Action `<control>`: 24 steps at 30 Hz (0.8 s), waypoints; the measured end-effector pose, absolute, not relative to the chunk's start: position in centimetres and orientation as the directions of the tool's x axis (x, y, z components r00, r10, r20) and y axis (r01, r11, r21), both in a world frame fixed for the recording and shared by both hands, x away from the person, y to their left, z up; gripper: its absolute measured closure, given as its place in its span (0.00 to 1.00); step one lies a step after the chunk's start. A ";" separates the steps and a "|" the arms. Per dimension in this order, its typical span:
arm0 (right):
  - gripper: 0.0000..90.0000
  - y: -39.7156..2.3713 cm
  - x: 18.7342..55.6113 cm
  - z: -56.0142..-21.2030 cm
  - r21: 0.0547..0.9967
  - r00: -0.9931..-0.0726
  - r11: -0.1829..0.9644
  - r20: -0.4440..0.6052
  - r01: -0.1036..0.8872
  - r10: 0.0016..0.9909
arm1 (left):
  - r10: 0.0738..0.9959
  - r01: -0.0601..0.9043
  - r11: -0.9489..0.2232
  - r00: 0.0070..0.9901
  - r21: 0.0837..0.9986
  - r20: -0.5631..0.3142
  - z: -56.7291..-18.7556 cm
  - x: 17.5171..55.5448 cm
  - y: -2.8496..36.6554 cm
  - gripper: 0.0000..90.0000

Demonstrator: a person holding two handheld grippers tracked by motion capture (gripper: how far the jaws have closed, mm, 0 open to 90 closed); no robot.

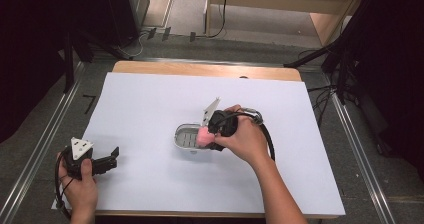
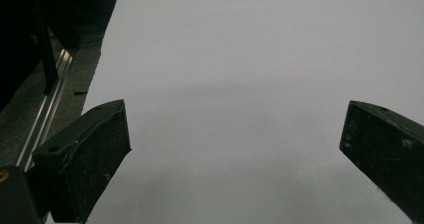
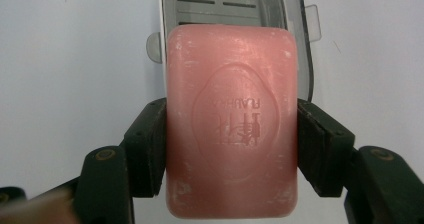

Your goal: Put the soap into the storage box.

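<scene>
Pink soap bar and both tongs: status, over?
Right tongs shut on pink rectangular soap bar, held over open grey plastic soap dish. Left tongs open, idle on white sheet. Nothing in the way.

You get even, soft light from above on the white sheet (image 1: 150, 114), while the surroundings stay very dark. The high view is a little soft and low in detail. In the left gripper view the sheet looks grey and dim, with a faint broad shadow. The soap (image 3: 231, 119) is sharp and well lit, with slight shine on its face.
</scene>
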State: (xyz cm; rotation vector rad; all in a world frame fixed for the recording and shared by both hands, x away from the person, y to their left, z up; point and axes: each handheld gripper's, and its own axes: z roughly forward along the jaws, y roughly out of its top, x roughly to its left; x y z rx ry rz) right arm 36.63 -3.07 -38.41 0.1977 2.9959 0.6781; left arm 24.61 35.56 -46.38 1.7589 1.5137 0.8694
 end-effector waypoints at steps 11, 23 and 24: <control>0.43 -0.9 37.0 -38.3 0.419 -0.991 0.903 -0.045 0.094 0.124 | 0.991 0.561 -0.120 0.115 0.819 0.066 -46.4 24.6 35.6 0.00; 0.43 1.0 37.4 -38.5 0.423 -0.995 0.903 -0.030 0.077 0.099 | 0.991 0.562 -0.119 0.117 0.818 0.064 -46.4 24.7 35.6 0.00; 0.43 1.2 37.4 -38.6 0.420 -0.995 0.904 -0.025 0.080 0.100 | 0.991 0.562 -0.119 0.117 0.819 0.064 -46.4 24.7 35.6 0.00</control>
